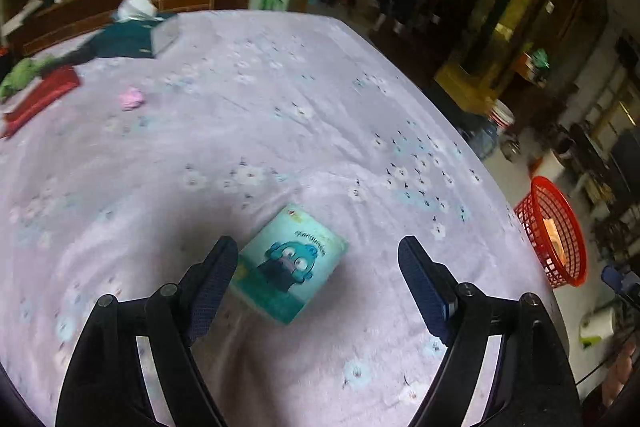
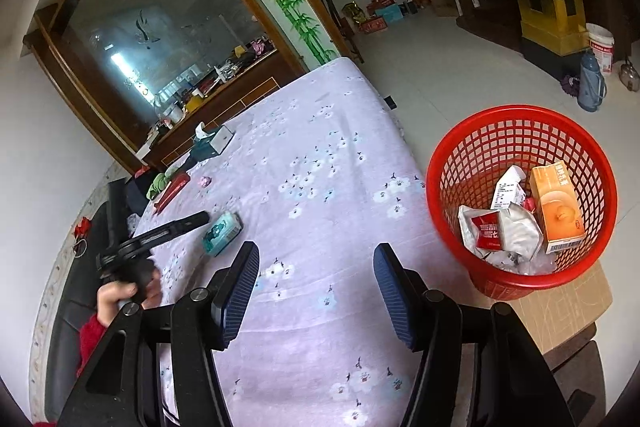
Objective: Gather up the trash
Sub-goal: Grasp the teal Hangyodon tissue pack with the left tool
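A teal tissue packet [image 1: 288, 263] with a cartoon figure lies flat on the lilac flowered tablecloth [image 1: 280, 99]. My left gripper [image 1: 318, 259] hangs open just above it, the left finger beside the packet's edge, the right finger well apart. In the right wrist view the same packet [image 2: 222, 231] lies by the left gripper's black tip [image 2: 192, 219], held by a hand in a red sleeve. My right gripper [image 2: 316, 277] is open and holds nothing, over the table's near right part. A red mesh basket [image 2: 452, 163] stands right of the table with an orange carton [image 2: 558, 207] and crumpled wrappers inside.
A pink crumpled scrap [image 1: 132, 98], a red flat box [image 1: 40, 95], a green cloth [image 1: 24, 73] and a teal tissue box [image 1: 132, 35] sit at the far left of the table. The basket [image 1: 560, 223] rests on a brown stool past the table's right edge.
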Action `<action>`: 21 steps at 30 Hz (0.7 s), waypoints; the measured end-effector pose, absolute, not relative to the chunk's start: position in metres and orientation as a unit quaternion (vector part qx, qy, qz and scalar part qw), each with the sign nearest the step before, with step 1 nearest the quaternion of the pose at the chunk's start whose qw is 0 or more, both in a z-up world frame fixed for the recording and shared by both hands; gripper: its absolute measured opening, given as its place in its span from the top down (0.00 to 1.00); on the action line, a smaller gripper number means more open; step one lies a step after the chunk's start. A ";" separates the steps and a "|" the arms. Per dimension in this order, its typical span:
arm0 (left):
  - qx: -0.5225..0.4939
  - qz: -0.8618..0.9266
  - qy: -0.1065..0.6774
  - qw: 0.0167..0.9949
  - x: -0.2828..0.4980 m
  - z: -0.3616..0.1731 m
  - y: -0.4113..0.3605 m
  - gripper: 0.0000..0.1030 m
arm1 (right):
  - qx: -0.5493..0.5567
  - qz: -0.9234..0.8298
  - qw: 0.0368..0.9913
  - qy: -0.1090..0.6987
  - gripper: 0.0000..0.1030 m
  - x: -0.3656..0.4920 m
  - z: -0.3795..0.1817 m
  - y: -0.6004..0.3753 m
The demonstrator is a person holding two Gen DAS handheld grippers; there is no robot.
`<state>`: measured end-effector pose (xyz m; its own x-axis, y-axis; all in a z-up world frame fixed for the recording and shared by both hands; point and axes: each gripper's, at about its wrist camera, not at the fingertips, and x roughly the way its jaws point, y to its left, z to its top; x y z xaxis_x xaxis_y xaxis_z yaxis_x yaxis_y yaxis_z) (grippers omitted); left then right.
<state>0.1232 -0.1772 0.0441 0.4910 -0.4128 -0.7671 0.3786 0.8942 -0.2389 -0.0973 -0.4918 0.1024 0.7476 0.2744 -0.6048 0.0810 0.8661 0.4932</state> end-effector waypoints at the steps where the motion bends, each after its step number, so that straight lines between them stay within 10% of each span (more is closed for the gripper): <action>1: -0.012 -0.229 0.454 0.861 0.123 0.041 -0.183 0.22 | 0.251 0.052 0.900 0.351 0.37 -0.099 0.103 -0.491; 21: 0.083 -0.175 0.448 0.873 0.131 -0.002 -0.200 0.33 | 0.240 0.057 0.898 0.364 0.37 -0.099 0.098 -0.478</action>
